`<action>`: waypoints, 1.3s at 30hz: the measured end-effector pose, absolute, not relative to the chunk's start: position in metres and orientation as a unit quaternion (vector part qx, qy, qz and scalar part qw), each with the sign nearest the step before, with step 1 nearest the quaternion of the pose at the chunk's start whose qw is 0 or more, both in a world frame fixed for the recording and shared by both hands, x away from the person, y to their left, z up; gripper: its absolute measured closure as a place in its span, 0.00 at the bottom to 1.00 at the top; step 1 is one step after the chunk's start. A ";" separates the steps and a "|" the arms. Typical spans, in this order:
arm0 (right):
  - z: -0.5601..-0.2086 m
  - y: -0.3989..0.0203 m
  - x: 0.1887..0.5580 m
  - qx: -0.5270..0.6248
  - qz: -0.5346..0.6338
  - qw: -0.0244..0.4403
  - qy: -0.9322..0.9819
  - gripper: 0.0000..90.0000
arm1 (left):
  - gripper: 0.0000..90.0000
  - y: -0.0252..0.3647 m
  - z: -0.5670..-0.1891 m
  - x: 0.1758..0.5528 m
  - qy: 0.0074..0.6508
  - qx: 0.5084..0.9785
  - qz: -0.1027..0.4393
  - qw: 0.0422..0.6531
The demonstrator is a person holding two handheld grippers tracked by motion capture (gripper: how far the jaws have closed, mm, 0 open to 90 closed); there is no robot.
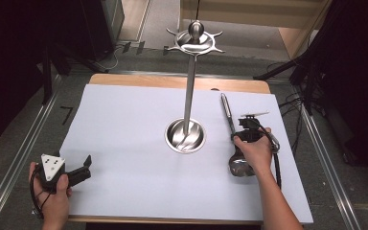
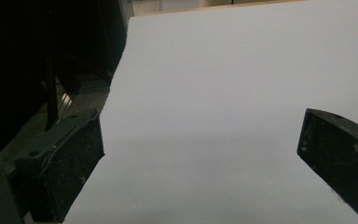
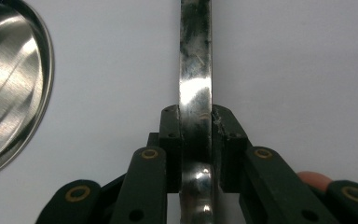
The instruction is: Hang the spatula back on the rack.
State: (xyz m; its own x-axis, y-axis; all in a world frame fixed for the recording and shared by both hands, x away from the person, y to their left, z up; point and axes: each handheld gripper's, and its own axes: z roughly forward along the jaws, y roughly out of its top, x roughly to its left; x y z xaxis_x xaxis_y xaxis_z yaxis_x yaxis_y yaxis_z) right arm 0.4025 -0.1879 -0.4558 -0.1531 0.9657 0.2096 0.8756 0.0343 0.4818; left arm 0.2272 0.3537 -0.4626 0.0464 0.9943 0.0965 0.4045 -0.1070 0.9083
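Ladle [image 1: 230,120] lies on the white sheet [image 1: 124,124] at 3 o'clock of the steel stand [image 1: 186,136], R gripper [image 3: 196,126] pinching its handle mid-length. Polished steel, prob stiff, slick, bowl-heavy: grip nearer the bowl. L gripper [image 2: 200,154] spread wide, idle at 8 o'clock.

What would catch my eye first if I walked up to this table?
A tall shiny metal stand rises from a round dish base at the middle of the white sheet. To its right, the right hand-held gripper is clamped on the handle of a steel ladle. The left hand-held gripper sits open near the front left corner.
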 end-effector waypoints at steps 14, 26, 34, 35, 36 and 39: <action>-0.452 -0.186 0.390 0.628 0.303 0.115 0.708 0.86 | 0.01 0.354 -0.463 0.227 0.560 0.625 0.404 0.364; -0.447 -0.188 0.381 0.613 0.342 0.130 0.700 0.86 | 0.01 0.354 -0.463 0.227 0.560 0.624 0.404 0.365; -0.440 -0.187 0.374 0.597 0.382 0.152 0.689 0.86 | 0.01 0.354 -0.463 0.227 0.559 0.625 0.404 0.364; -0.440 -0.187 0.373 0.594 0.385 0.156 0.689 0.86 | 0.01 0.354 -0.463 0.227 0.559 0.625 0.404 0.364; -0.439 -0.187 0.372 0.591 0.388 0.160 0.689 0.86 | 0.01 0.354 -0.463 0.227 0.559 0.625 0.404 0.365; -0.437 -0.187 0.370 0.587 0.401 0.162 0.684 0.86 | 0.01 0.354 -0.463 0.227 0.560 0.625 0.404 0.365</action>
